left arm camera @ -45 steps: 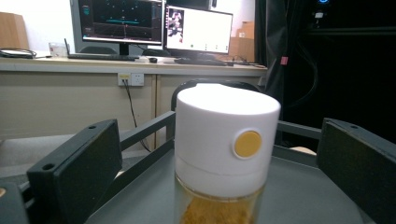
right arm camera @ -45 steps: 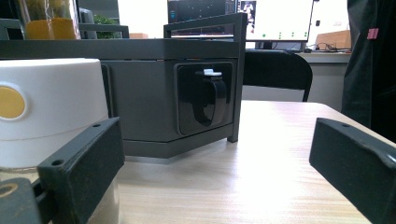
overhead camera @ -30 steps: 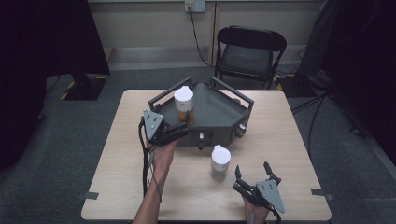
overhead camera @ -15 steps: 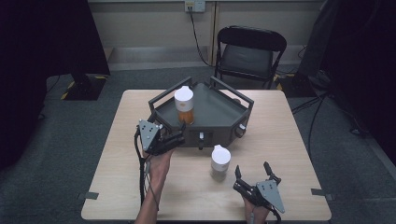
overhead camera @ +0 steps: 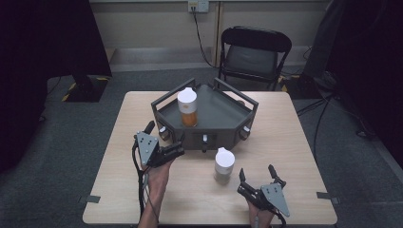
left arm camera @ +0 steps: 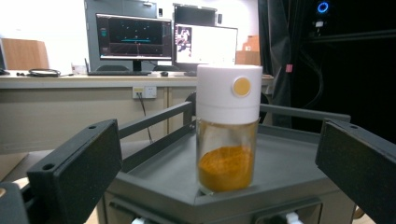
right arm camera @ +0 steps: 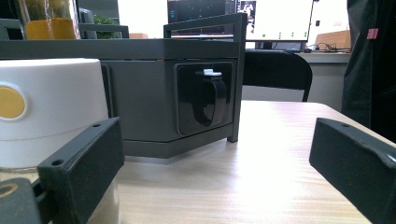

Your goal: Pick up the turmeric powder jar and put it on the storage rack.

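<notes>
- Nearest the camera in the high view: right gripper (overhead camera: pixel 256 176), fingers spread wide and empty, low over the counter (overhead camera: pixel 304 156) near its front edge.
- Just ahead and to its left: white-capped jar (overhead camera: pixel 224 165) with pale contents, upright on the counter, untouched; seen at close range beside the left finger in the right gripper view (right arm camera: pixel 46 116), outside the gap rather than between the fingers.
- Left of that, above the near-left counter: left gripper (overhead camera: pixel 164 142), fingers apart and holding nothing, aimed toward the rack; both black fingers (left arm camera: pixel 74 163) wide open in the left gripper view.
- Mid-counter: grey angular rack (overhead camera: pixel 223 121) with rails and small knobs along its front face; a black latch-like fitting (right arm camera: pixel 205 100) on one panel.
- On the rack's top tray, toward its left front: orange-powder jar (overhead camera: pixel 187 107), white cap, upright, standing free (left arm camera: pixel 228 128), centred between the open left fingers but well clear of them.
- Judged progress: one jar seemingly stowed on the rack, left gripper free of it; second jar yet to be lifted from the counter, likely work for the right gripper, with a sideways shift needed to bring the jar between the fingers.
- Beyond the counter: folding chair (overhead camera: pixel 254 52), wall socket (overhead camera: pixel 198 5) with hanging cable, dark curtains at both sides.
</notes>
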